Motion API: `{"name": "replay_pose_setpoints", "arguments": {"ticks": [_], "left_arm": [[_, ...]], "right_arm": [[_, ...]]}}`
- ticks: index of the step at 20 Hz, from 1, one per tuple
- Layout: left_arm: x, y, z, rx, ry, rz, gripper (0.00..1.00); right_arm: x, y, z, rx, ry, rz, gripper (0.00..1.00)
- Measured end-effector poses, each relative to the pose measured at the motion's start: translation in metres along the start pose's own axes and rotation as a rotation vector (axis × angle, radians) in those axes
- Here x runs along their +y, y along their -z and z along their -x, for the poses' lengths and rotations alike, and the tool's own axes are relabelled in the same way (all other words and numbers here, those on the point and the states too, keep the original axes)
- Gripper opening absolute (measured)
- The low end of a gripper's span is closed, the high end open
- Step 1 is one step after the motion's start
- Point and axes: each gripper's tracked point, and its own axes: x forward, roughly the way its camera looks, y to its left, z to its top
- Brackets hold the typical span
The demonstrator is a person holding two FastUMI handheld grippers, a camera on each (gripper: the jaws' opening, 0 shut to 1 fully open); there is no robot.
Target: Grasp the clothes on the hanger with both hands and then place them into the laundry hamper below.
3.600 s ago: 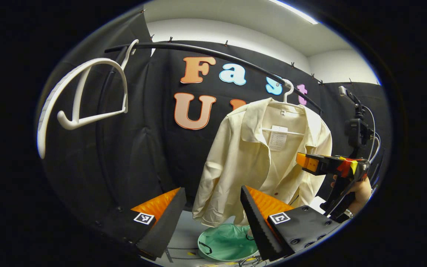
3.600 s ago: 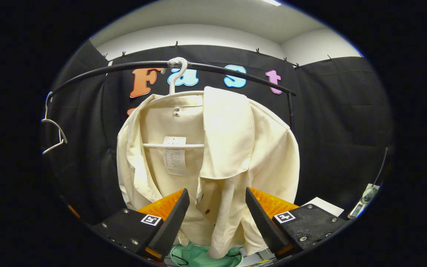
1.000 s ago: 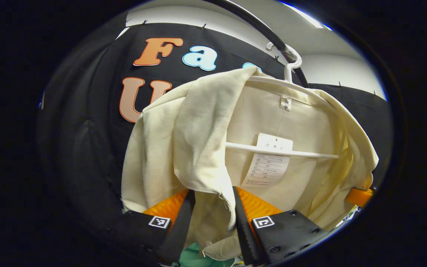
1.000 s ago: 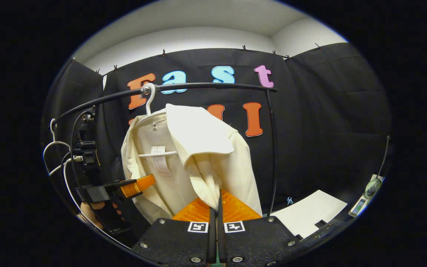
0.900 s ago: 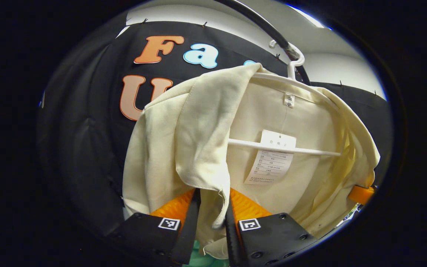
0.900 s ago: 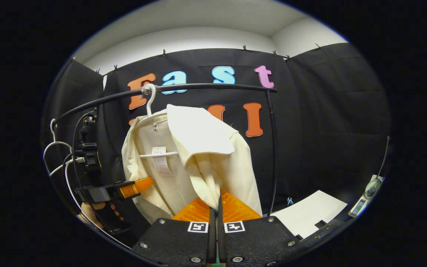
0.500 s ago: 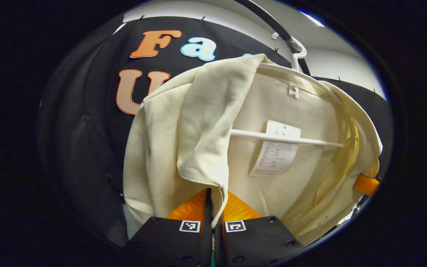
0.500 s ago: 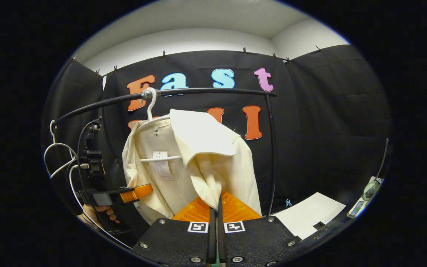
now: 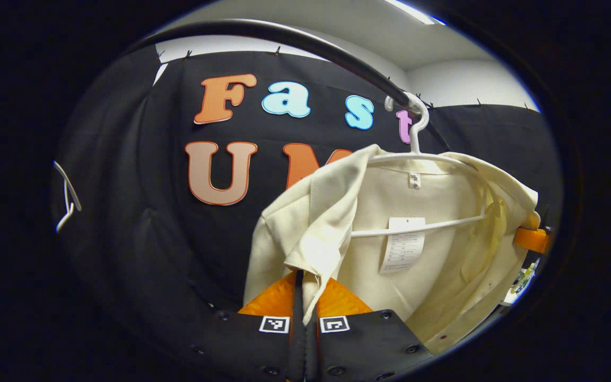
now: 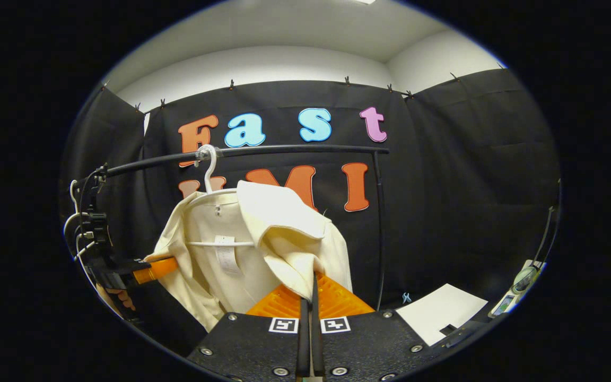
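**Both grippers clamp the hanging shirt**

The cream collared shirt (image 9: 433, 265) hangs lengthwise downward on a white plastic hanger (image 9: 417, 159) hooked on the black rail (image 10: 295, 150), open front toward both cameras. Its paper tag (image 9: 402, 245) is unreadable. The left gripper (image 9: 305, 289) and the right gripper (image 10: 312, 289) are each closed on a lapel.

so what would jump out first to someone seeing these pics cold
The cream shirt hanging on a white hanger from the black rail, in the middle of both views. Next, the two grippers: the left gripper is shut on the shirt's front edge at the bottom of the left gripper view, and the right gripper pinches the other front edge at the bottom of the right gripper view.
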Motion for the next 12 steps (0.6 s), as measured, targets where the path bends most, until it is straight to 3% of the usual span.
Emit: {"name": "replay_pose_setpoints", "arguments": {"ticks": [12], "left_arm": [[0.085, -0.082, 0.021, -0.149, -0.229, -0.053, 0.07]], "right_arm": [[-0.054, -0.091, -0.01, -0.15, 0.074, 0.082, 0.0]]}}
